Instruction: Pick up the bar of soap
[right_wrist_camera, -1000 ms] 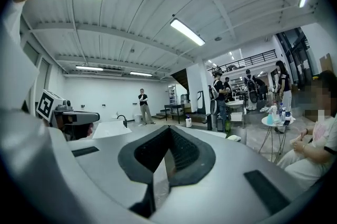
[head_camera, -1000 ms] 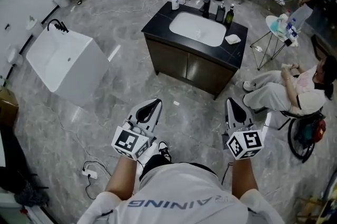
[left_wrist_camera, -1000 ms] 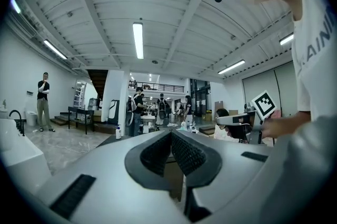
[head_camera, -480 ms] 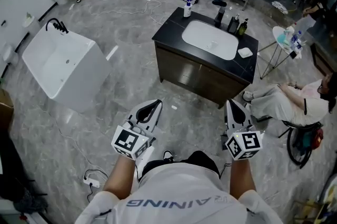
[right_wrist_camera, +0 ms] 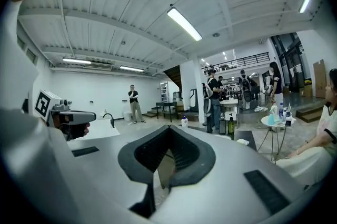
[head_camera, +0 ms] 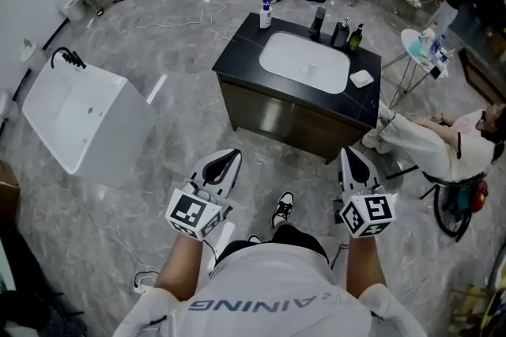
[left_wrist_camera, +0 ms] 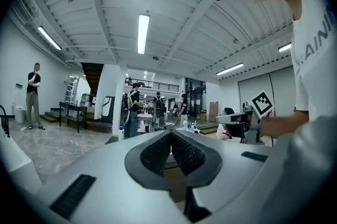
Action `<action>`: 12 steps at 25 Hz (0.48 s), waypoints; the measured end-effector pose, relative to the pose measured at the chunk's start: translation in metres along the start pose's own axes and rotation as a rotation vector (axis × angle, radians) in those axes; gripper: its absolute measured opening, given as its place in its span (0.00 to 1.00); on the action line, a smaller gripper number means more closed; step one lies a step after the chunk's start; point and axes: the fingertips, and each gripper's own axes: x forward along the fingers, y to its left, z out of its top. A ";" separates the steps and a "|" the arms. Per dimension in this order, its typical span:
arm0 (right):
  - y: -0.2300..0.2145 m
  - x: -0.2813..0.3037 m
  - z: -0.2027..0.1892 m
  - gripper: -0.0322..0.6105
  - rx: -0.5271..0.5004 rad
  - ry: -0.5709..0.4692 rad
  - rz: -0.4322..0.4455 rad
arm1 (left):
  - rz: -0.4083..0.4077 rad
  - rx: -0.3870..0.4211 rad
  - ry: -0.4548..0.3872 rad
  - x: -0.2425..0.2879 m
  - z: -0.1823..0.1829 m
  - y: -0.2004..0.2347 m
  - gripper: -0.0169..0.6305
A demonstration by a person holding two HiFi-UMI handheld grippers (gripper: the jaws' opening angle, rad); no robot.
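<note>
**Both grippers shut and empty, held well short of the vanity**

The left gripper [head_camera: 224, 162] is held level in front of the person. In its own view the ribbed pads are seen pressed together at the tips, with nothing between them. The right gripper [head_camera: 353, 161] is held alongside, pointed slightly downward. Its jaws are likewise closed on nothing.

The bar of soap [head_camera: 361, 78] is noted as a small white squarish shape (bar or dish cannot be told apart at this size). It lies on the near right corner of the black vanity top [head_camera: 237, 43], just right of the white sink basin [head_camera: 304, 62]. It is well apart from both grippers, with bare marble floor [head_camera: 190, 19] between.

Dark bottles [head_camera: 341, 33] are lined up along the far edge of the top, behind the basin. A white pump bottle [head_camera: 266, 13] is stood at the far left corner.

A white freestanding bathtub [head_camera: 79, 118] is seen at the left. A seated person [head_camera: 431, 145] is seen at the right, near the vanity's right end.
</note>
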 end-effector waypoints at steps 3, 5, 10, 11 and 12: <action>-0.021 0.022 0.002 0.07 0.019 -0.011 -0.015 | -0.012 0.012 0.009 0.028 0.002 0.011 0.04; -0.037 0.037 0.005 0.07 0.026 -0.021 -0.025 | -0.021 0.023 0.017 0.051 0.003 0.019 0.04; -0.095 0.071 0.014 0.07 0.055 -0.039 -0.067 | -0.057 0.047 0.032 0.125 0.012 0.027 0.04; -0.108 0.076 0.015 0.07 0.063 -0.039 -0.077 | -0.066 0.050 0.035 0.141 0.014 0.028 0.04; -0.122 0.081 0.015 0.07 0.071 -0.039 -0.086 | -0.076 0.053 0.038 0.157 0.016 0.028 0.04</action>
